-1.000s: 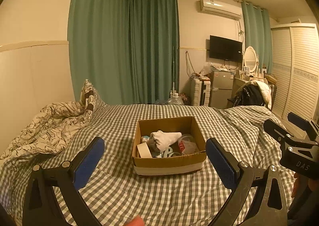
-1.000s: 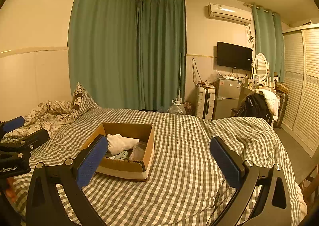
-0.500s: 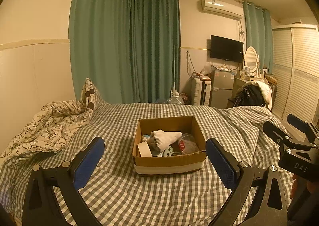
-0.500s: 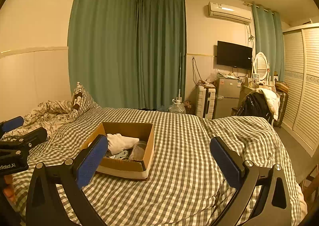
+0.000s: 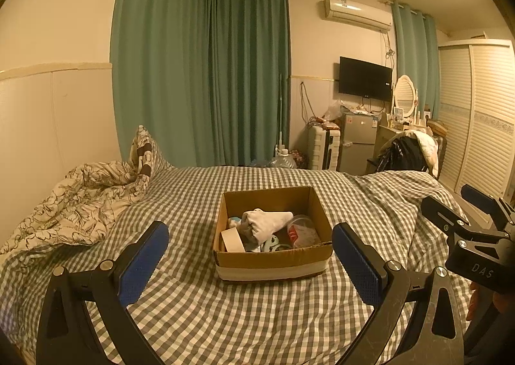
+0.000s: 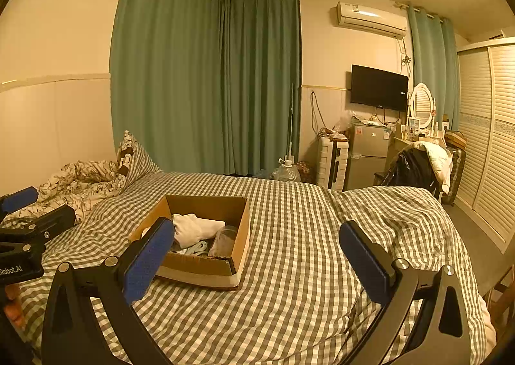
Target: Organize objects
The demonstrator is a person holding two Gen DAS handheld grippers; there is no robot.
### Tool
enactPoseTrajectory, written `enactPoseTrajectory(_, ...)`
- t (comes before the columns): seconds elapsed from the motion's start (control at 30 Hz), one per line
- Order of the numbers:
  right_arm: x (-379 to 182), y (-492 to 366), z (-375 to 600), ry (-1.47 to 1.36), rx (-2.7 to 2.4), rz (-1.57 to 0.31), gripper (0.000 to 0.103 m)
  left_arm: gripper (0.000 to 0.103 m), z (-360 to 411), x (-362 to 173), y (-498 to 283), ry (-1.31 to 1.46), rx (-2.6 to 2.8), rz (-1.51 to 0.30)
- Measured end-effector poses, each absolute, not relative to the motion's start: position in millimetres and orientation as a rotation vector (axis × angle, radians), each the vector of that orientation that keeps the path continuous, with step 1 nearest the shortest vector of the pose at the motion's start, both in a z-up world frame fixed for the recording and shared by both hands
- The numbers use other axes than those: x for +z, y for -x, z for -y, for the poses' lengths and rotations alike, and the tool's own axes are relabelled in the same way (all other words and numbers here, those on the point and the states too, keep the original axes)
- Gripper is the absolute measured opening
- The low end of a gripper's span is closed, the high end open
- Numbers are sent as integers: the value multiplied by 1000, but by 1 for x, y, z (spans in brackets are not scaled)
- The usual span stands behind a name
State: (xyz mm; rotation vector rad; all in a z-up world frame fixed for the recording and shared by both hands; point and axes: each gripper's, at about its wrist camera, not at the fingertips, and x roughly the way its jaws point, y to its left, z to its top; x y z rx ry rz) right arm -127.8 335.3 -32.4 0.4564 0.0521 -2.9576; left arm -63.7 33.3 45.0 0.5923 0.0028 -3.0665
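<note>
An open cardboard box (image 5: 273, 260) (image 6: 199, 266) rests on the checked bedspread (image 5: 244, 310). Inside lie a bundled white cloth (image 5: 268, 221) (image 6: 193, 228), a roll of tape (image 5: 232, 239), a clear plastic container (image 5: 301, 229) (image 6: 225, 237) and pale blue items (image 5: 273, 244). My left gripper (image 5: 249, 263) is open, held short of the box with nothing between its blue pads. My right gripper (image 6: 257, 260) is open too, to the right of the box, also holding nothing. Each gripper shows at the edge of the other's view.
A crumpled floral duvet (image 5: 70, 204) and a pillow (image 5: 145, 152) lie at the bed's left. Beyond the bed stand green curtains (image 5: 225, 75), a small fridge (image 5: 357, 142), a suitcase (image 5: 320, 147), a chair with clothes (image 5: 408, 152) and a wardrobe (image 5: 476, 113).
Both views have shifted only slightly; the box sits a touch lower and nearer in the left wrist view. Both grippers stay open and nothing was picked up.
</note>
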Motion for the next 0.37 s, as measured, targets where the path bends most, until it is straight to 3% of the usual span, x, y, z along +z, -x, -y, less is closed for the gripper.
enactPoseTrajectory(0.37,-35,129,-335,-467,-2951,-57,103,103,-32,40,65,-618,-3059,-2)
